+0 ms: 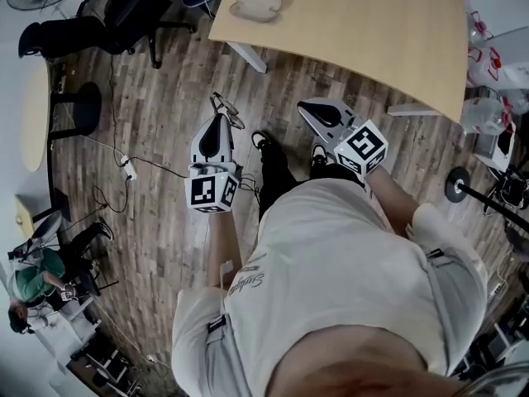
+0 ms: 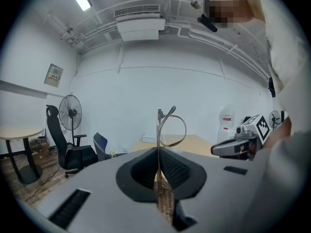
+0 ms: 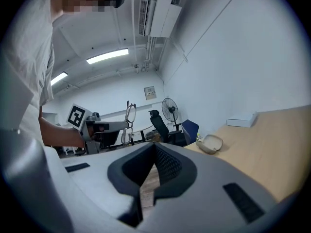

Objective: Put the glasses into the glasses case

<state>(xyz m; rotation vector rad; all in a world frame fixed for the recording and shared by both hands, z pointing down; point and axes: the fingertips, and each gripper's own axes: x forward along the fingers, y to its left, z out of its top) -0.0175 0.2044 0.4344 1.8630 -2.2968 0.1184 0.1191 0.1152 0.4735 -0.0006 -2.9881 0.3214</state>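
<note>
Thin wire-rimmed glasses (image 1: 228, 111) stick up from my left gripper (image 1: 220, 124), which is shut on them over the wooden floor. In the left gripper view the glasses (image 2: 159, 129) stand edge-on between the closed jaws of the left gripper (image 2: 159, 150). The beige glasses case (image 1: 256, 4) lies open on the wooden table (image 1: 372, 31), well ahead of both grippers. My right gripper (image 1: 306, 106) is level with the left one, shut and holding nothing. From the right gripper (image 3: 155, 147) I see the case (image 3: 210, 143) and the held glasses (image 3: 129, 115).
Black office chairs (image 1: 107, 19) and a standing fan (image 2: 71, 113) are at the left. Cables (image 1: 124, 168) trail across the floor. A white box (image 3: 241, 122) sits on the table. Bottles and equipment (image 1: 492, 73) crowd the right side. Another person (image 1: 33, 284) sits at lower left.
</note>
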